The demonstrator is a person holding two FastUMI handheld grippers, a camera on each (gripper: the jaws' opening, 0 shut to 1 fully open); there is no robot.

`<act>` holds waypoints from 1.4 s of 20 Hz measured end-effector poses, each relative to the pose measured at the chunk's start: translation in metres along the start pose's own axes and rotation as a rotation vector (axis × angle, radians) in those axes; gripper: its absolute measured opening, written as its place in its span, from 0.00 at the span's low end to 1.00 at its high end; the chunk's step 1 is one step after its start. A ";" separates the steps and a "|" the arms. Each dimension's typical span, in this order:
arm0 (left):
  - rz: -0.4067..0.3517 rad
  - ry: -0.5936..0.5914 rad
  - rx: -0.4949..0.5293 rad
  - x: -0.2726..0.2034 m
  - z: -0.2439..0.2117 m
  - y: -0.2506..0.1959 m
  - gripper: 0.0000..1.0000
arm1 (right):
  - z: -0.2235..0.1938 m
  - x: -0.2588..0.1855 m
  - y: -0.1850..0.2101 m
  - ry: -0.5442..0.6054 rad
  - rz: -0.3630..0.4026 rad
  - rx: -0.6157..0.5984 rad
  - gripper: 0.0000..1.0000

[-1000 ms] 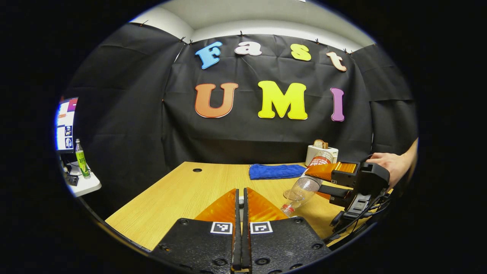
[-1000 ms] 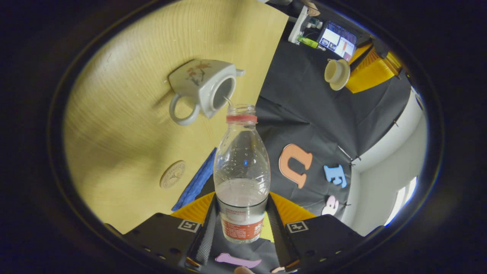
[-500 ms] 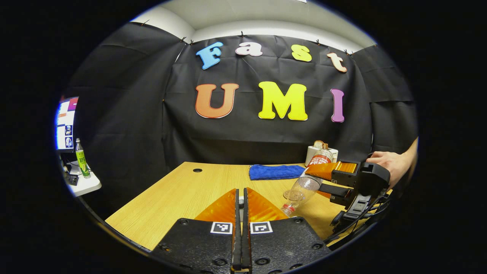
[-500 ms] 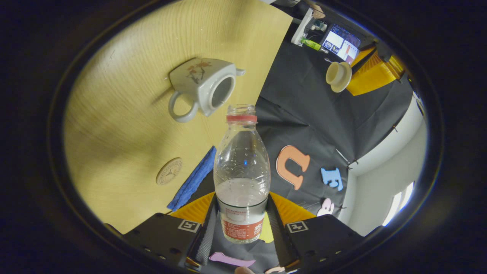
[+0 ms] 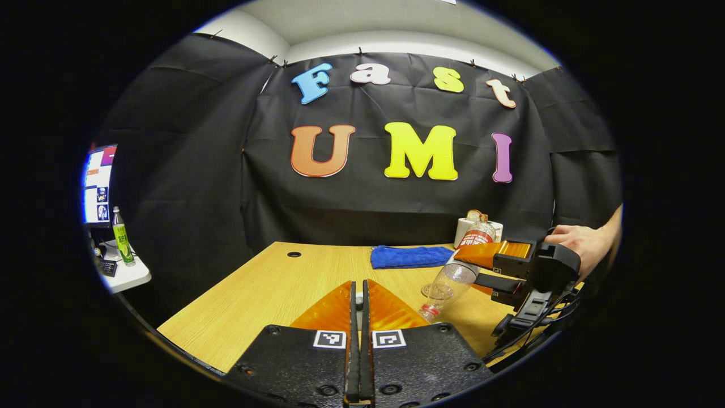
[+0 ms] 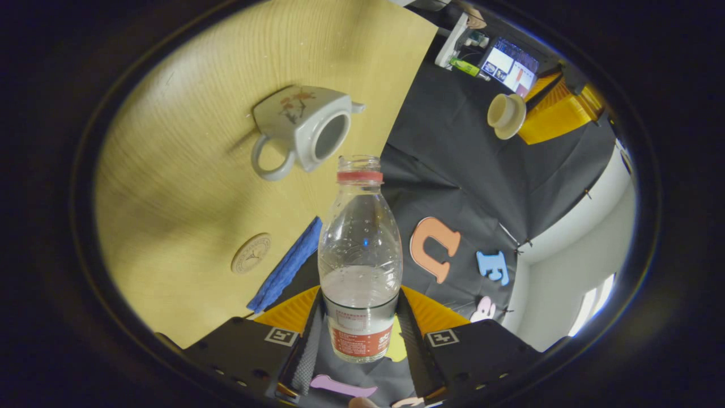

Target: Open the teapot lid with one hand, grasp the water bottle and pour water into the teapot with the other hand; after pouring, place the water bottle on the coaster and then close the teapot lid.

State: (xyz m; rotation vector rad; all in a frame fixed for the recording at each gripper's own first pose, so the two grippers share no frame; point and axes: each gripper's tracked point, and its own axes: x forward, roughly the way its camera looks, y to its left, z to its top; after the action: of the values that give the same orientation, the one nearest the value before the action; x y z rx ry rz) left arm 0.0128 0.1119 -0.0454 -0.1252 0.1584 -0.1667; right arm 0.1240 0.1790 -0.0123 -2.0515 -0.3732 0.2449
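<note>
Water bottle (image 6: pixel 360 255) is sitting tilted, pinched in the right hand-held gripper (image 6: pixel 360 328), below the open teapot (image 6: pixel 303 131) at upper left. Left hand-held gripper (image 6: pixel 529 110) is pinching the lid (image 6: pixel 505 115) at upper right. Pouring looks finished; the coaster (image 6: pixel 251 253) placement and lid closing are remaining.

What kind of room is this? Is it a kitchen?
Probably not a kitchen: it looks like a recording booth. Black cloth hangs as walls around a wooden table, and a computer monitor glows at the side.

Water bottle (image 6: pixel 360 260) between tongs (image 6: pixel 359 323), above lidless teapot (image 6: pixel 303 129)
</note>
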 end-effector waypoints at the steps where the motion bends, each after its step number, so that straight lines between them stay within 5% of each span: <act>1: 0.001 -0.002 -0.001 0.000 0.001 0.001 0.03 | 0.000 0.000 0.005 0.001 0.020 0.035 0.68; 6: 0.004 -0.010 -0.009 -0.001 0.003 0.001 0.03 | 0.009 -0.003 0.029 0.000 0.120 0.281 0.68; 10: -0.001 -0.013 -0.015 -0.001 0.003 0.000 0.03 | 0.018 -0.011 0.046 0.010 0.259 0.648 0.68; 16: -0.014 0.000 -0.015 0.005 -0.001 -0.010 0.03 | 0.018 -0.018 0.043 0.006 0.327 1.221 0.67; 22: -0.018 -0.014 -0.007 0.003 0.004 -0.015 0.03 | -0.037 0.002 0.030 0.063 0.264 1.744 0.67; 28: -0.005 0.002 0.003 0.005 0.001 -0.013 0.03 | -0.069 0.049 0.041 0.083 0.187 1.983 0.67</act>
State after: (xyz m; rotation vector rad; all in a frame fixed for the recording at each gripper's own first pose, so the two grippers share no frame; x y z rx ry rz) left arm 0.0163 0.0983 -0.0433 -0.1221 0.1594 -0.1722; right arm 0.1984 0.1222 -0.0154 -0.1212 0.1717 0.3899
